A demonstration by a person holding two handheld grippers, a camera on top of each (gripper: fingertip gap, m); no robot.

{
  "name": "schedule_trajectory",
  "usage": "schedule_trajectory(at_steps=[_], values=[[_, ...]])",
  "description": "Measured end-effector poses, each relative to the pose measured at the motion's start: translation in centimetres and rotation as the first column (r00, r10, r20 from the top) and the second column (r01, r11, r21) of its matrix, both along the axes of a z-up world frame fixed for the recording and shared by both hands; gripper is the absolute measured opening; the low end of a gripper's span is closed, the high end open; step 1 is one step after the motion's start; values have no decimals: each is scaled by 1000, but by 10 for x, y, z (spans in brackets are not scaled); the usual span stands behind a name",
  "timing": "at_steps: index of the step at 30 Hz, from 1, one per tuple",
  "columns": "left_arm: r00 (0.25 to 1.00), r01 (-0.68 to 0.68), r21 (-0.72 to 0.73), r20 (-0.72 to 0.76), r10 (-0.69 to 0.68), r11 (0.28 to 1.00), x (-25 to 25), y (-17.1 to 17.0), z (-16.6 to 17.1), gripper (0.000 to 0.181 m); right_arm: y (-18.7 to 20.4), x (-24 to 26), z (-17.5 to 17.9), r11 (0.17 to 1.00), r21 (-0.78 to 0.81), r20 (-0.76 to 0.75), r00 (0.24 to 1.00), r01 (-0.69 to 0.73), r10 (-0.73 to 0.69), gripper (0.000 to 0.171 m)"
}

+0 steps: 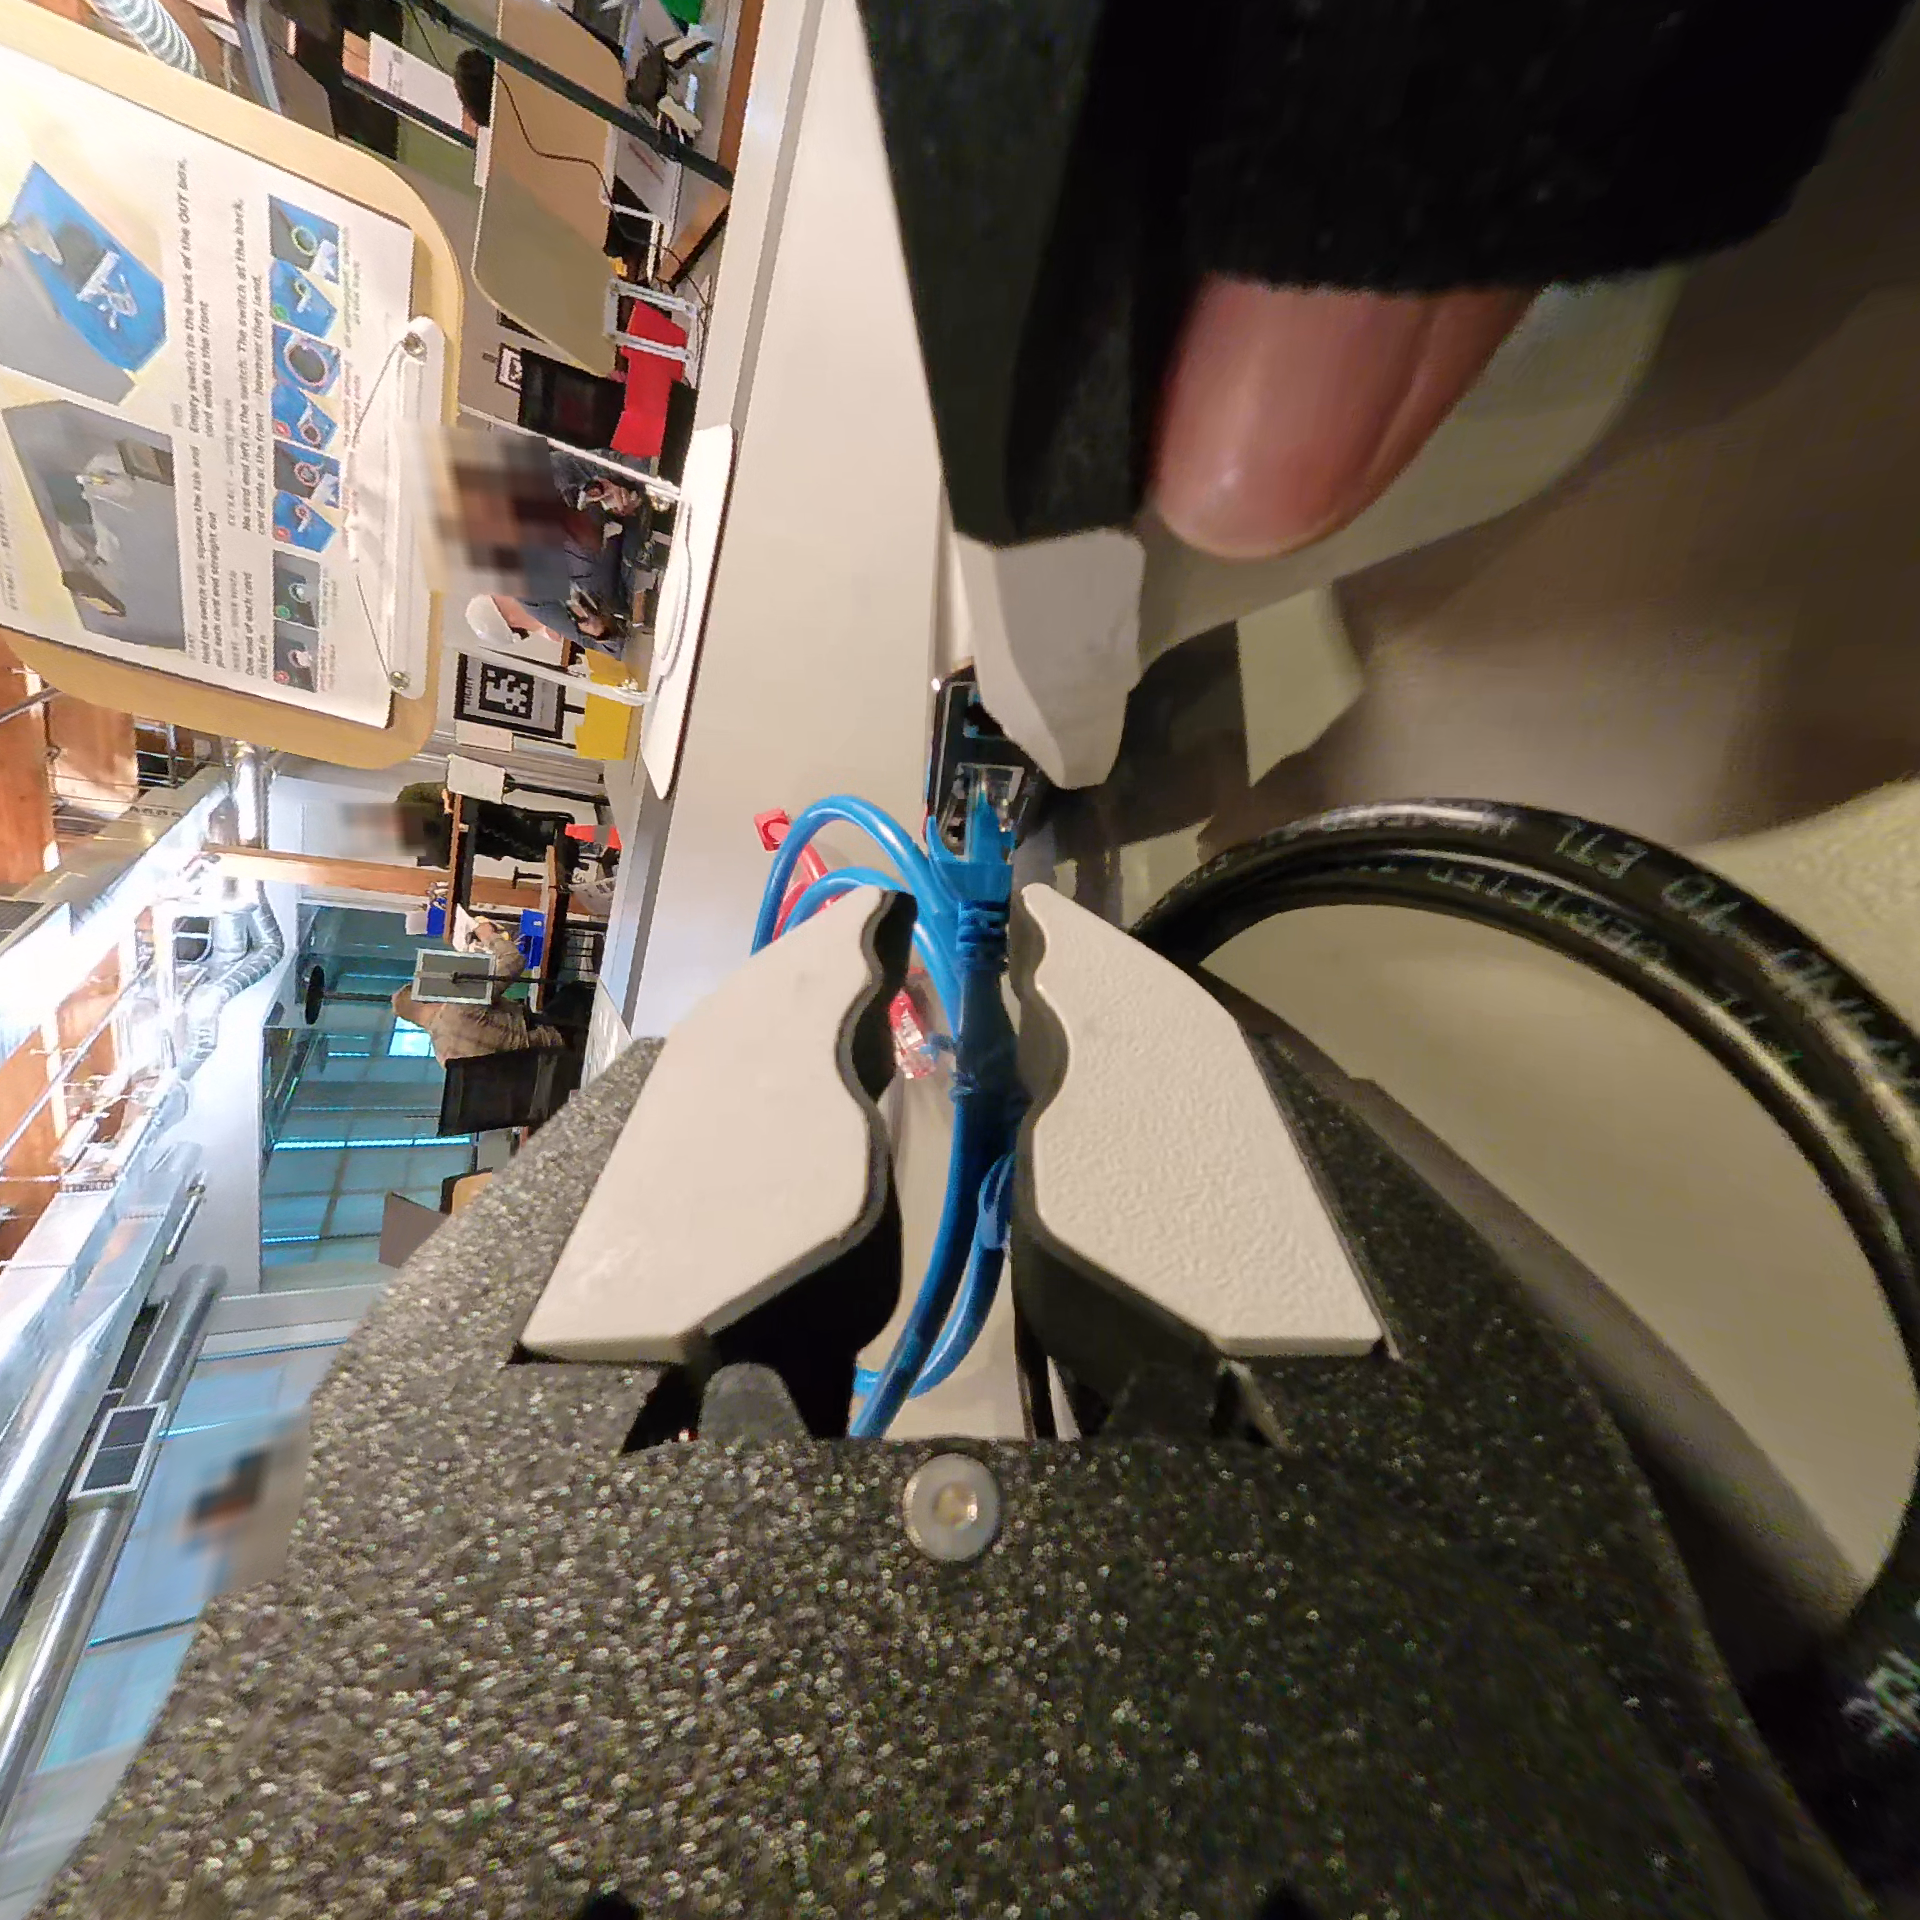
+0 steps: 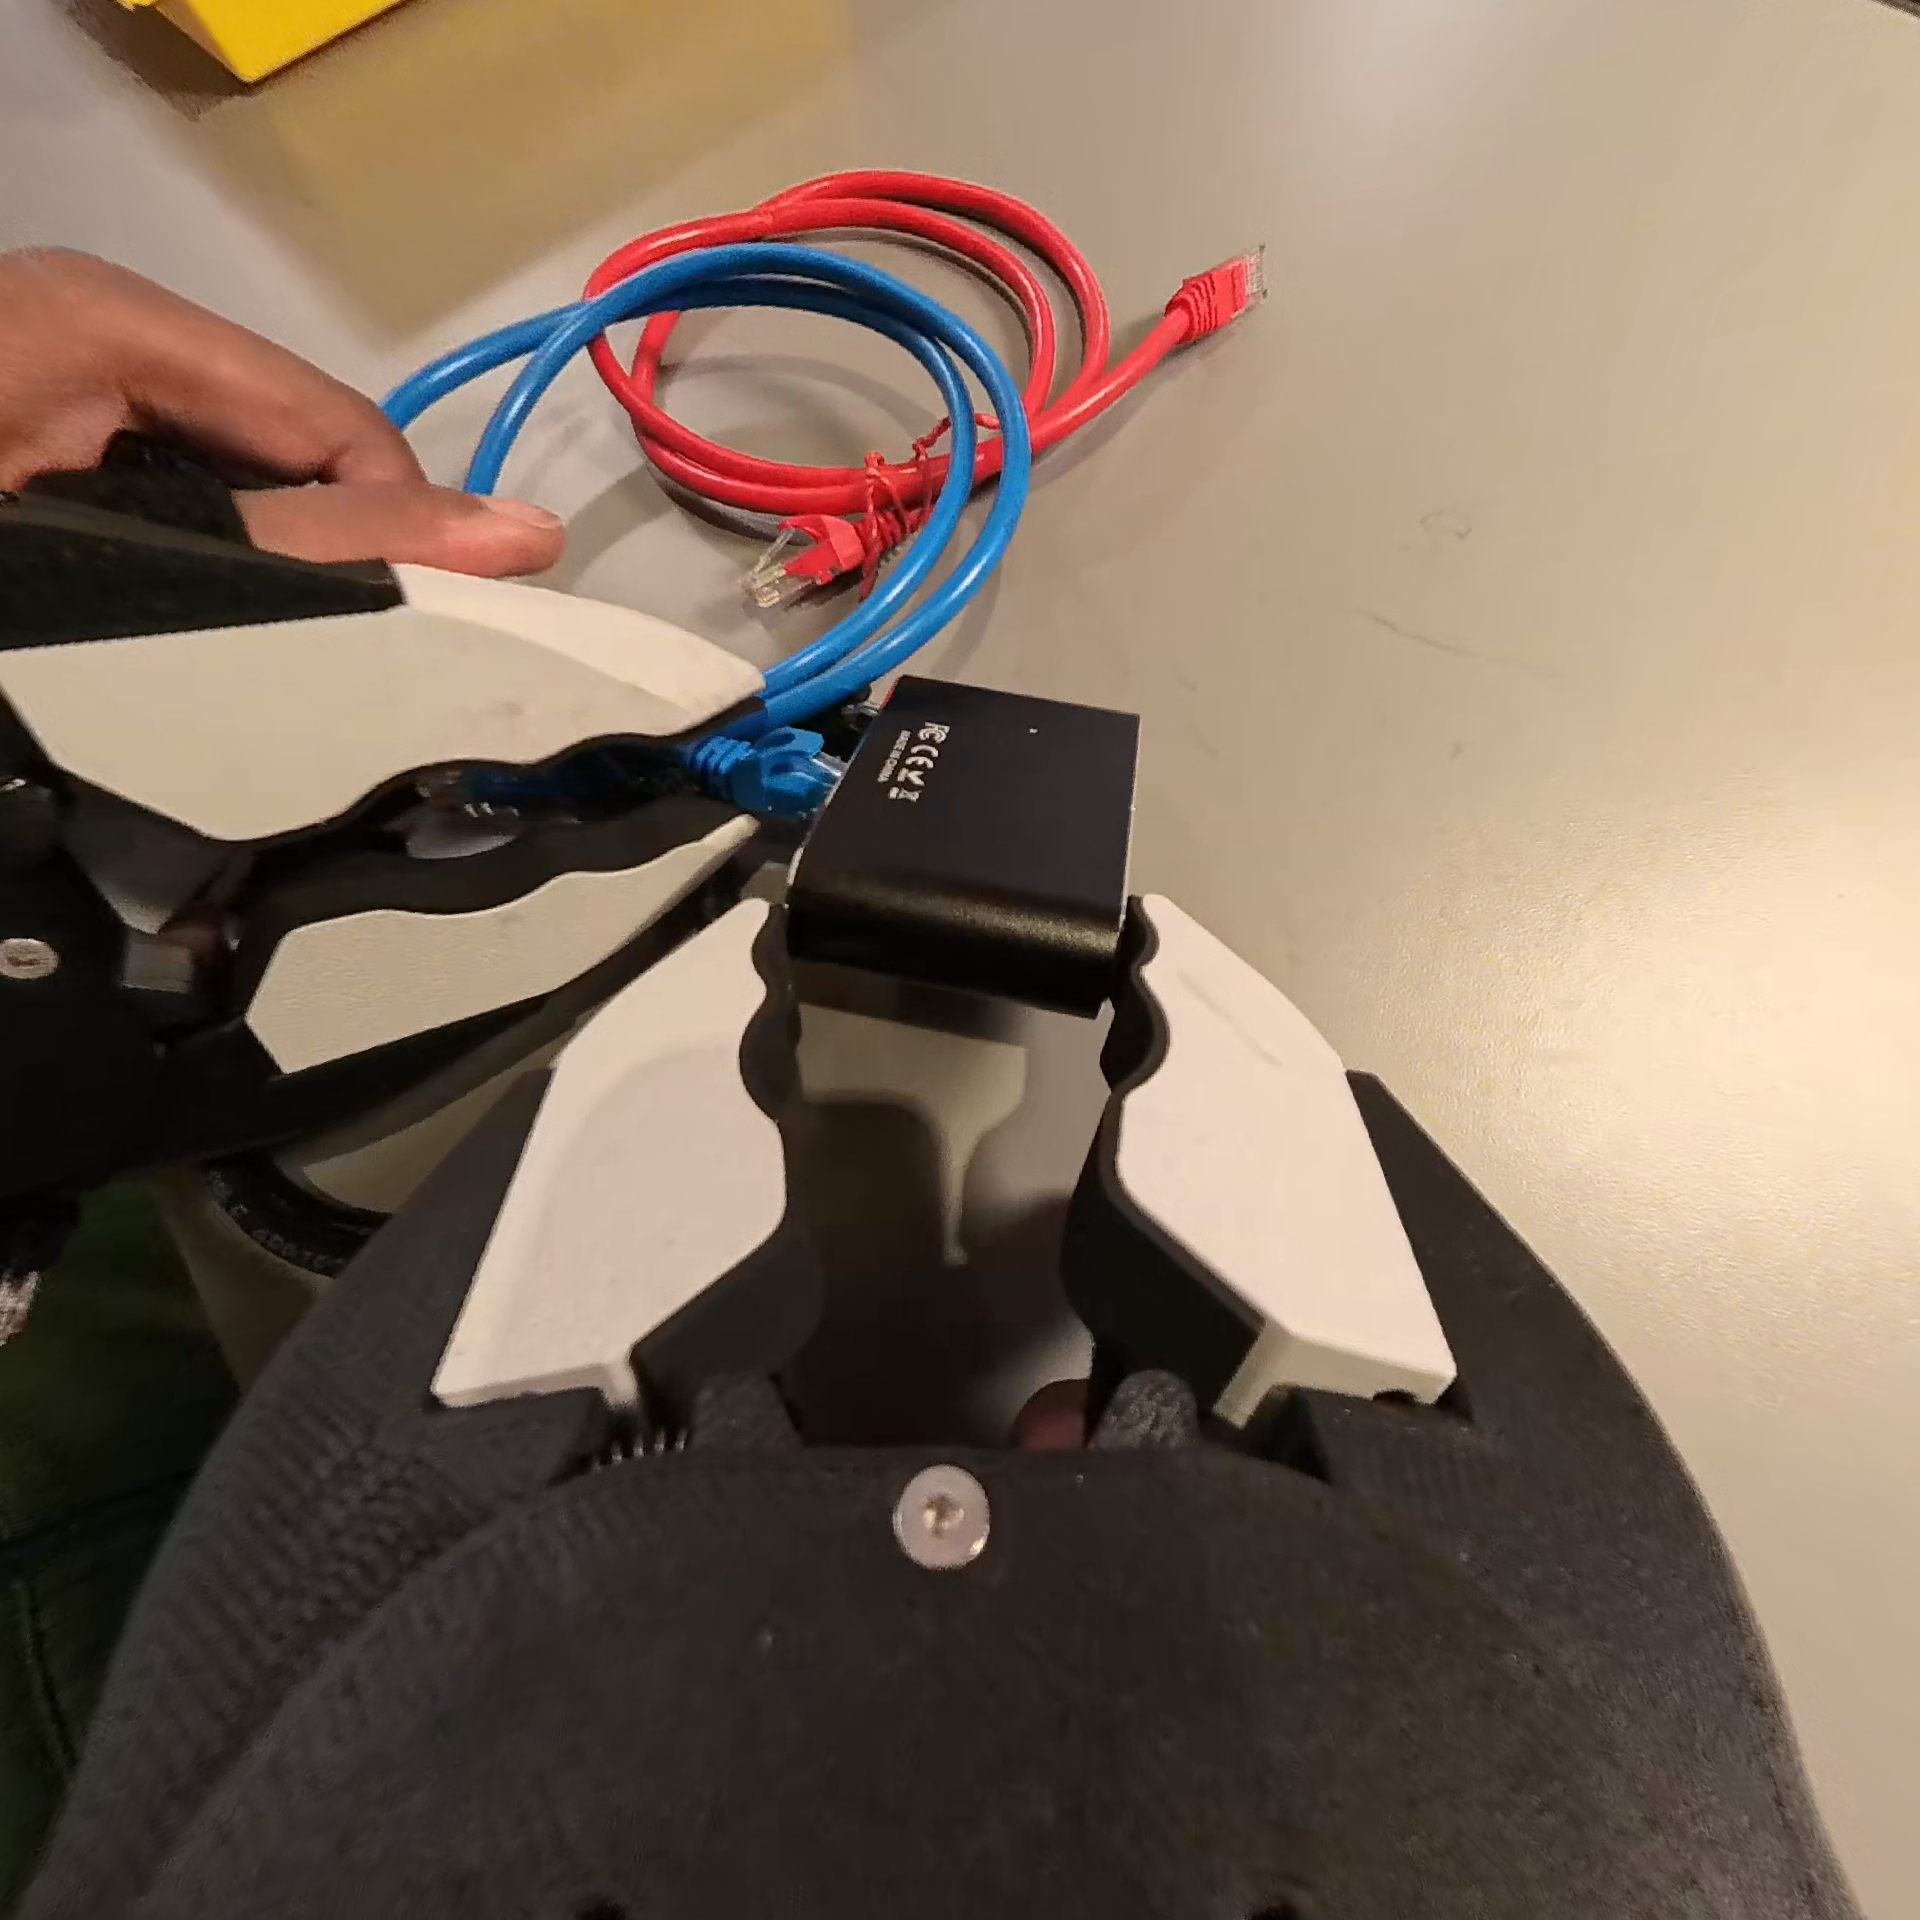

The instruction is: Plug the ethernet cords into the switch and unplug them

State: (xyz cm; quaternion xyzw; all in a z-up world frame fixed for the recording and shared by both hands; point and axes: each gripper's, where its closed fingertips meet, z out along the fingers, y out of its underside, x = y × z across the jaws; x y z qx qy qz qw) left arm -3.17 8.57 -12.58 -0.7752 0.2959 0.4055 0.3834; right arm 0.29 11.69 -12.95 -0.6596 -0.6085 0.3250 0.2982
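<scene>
Right gripper at centre of the right wrist view, closed on the near end of the black switch, fingertips pressed to both its sides. Switch lying on the table, just above frame centre.

Left gripper entering from the left edge of that view, narrowed around the blue cord just behind its plug; plug seated at the switch's left end. In the left wrist view, same gripper at centre, fingers nearly together on the blue boot, plug in the port of the switch just above. Part of the right gripper over the switch there, with a fingertip in the upper right.

Blue cord looping up and left across the table, overlapping the red cord. Red cord coiled above the switch, both ends free: one plug at upper right, the other near centre, beside the blue loop. Hand on the left gripper at the left edge. Yellow box at the top left corner.
</scene>
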Motion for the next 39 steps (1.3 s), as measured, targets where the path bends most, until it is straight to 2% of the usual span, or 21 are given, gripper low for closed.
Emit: schedule_trajectory(at_steps=[8, 12, 20, 32, 35, 39], values=[[995, -55, -45, 84, 59, 997, -3, 3, -5, 13, -1, -2, 5, 1000, -30, -33, 999, -5, 4, 58], [1000, 5, -23, -3, -5, 1000, -3, 6, -3, 12, 1, -1, 6, 999, -47, -41, 999, -3, 1, 58], [996, 82, 55, 20, -83, 995, 1, 5, 2, 12, -1, 1, 10, 992, -122, -74, 997, -42, 33, 59], [996, 87, 99, -8, -87, 991, 2, 6, 14, 12, -7, 2, 25, 998, -32, -115, 992, -60, 56, 58], [992, 125, 155, -10, -125, 980, 7, 9, 20, 13, -3, 7, 31, 996, -42, -147, 987, -77, 70, 57], [977, 209, 240, -4, -214, 948, 22, 9, 36, 32, 10, 17, 36, 996, -47, -176, 982, -81, 72, 57]])
